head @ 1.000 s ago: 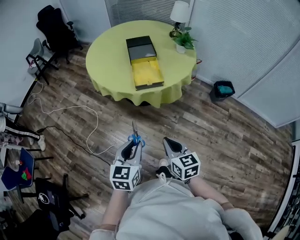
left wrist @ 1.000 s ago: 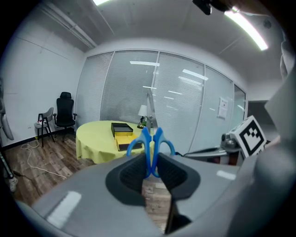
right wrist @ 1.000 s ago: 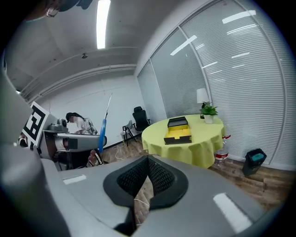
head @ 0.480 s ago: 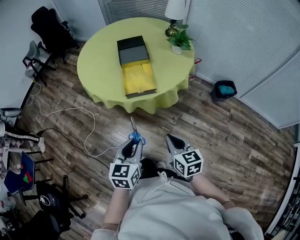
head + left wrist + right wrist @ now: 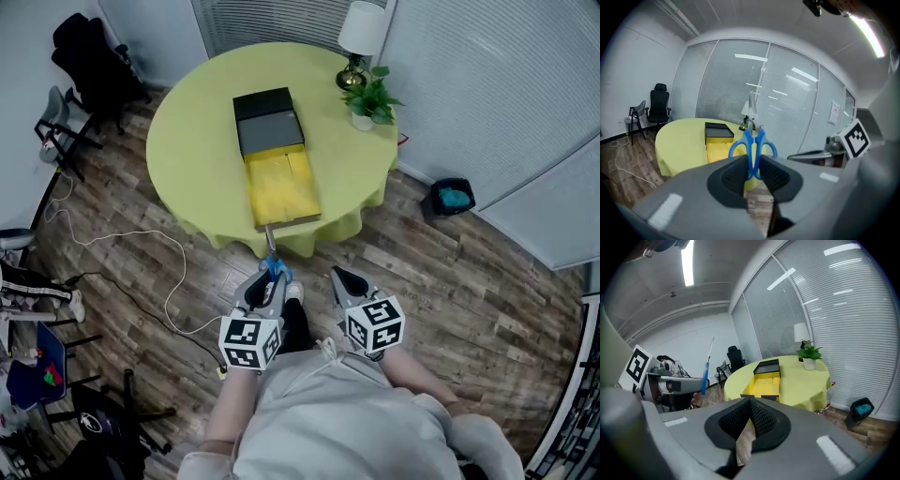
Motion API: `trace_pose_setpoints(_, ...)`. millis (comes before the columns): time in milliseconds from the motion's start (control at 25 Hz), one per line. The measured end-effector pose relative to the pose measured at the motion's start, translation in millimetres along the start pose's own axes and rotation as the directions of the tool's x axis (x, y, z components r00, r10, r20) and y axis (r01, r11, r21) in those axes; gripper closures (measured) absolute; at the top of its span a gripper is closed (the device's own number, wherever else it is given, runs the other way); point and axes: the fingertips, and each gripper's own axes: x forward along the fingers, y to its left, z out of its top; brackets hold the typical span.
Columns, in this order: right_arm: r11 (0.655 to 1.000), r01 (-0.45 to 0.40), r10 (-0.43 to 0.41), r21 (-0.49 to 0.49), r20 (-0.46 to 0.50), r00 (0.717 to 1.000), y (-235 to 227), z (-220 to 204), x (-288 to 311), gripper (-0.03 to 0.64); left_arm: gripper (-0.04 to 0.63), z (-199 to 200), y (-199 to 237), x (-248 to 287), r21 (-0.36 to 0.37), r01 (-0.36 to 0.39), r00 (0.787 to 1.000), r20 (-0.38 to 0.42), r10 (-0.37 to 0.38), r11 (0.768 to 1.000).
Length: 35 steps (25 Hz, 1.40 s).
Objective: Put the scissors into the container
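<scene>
At the near edge of the round yellow table, on your side of it and off the top, your left gripper is clamped on the scissors. The left gripper view shows both pads pressed against the blue handle loops, with the blades sticking up and away from you toward the table. From the head view the blade tips reach the near end of the container, but the scissors are not in it. They are in the air over the floor at the table's near rim. The container lies along the table's middle. Its black closed section is on the far half, and its open yellow tray runs to the near rim. The tray looks empty as far as you can see. Your right gripper is beside the left one, also short of the table, with its pads together and nothing between them. A lamp and a potted plant sit on the table's far right part, well apart from the container. A black office chair stands off the table's far left side.
</scene>
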Motion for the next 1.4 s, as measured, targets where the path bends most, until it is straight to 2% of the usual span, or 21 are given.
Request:
trace_pose_setpoints(200, 1.0, 0.02, -0.02, 0.01, 0.005, 1.0, -14, 45, 60, 0.618, 0.518, 35, 53, 54, 0.004, 0.025, 0.999, -0.023, -0.024, 1.0)
trace_pose_setpoints(440, 0.999, 0.051, -0.051, 0.012, 0.012, 0.999, -30, 85, 121, 0.617, 0.518, 50, 104, 109, 0.012, 0.036, 0.992, -0.118, -0.034, 0.999)
trace_pose_setpoints(600, 0.997, 0.07, -0.07, 0.012, 0.019, 0.997, -42, 102, 154, 0.617, 0.518, 51, 125, 142, 0.012, 0.053, 0.983, -0.175, -0.05, 0.999)
trace_pose_setpoints(840, 0.997, 0.072, -0.072, 0.018, 0.004, 0.997, -54, 110, 183, 0.618, 0.518, 31, 133, 180, -0.03, 0.081, 0.956, -0.281, -0.086, 0.996)
trace_pose_setpoints(1120, 0.999, 0.047, -0.046, 0.007, -0.036, 0.998, -87, 118, 212, 0.617, 0.518, 20, 140, 227, -0.071, 0.047, 0.929, -0.363, -0.069, 0.996)
trace_pose_setpoints(1280, 1.0, -0.006, 0.005, -0.021, -0.057, 0.998, -104, 126, 227, 0.617, 0.518, 14, 143, 249, -0.107, -0.011, 0.921, -0.389, -0.032, 0.994)
trace_pose_setpoints(1400, 0.999, -0.041, 0.038, -0.036, -0.073, 0.997, -117, 134, 237, 0.617, 0.517, 4, 146, 263, -0.126, -0.053, 0.901, -0.433, -0.007, 0.991)
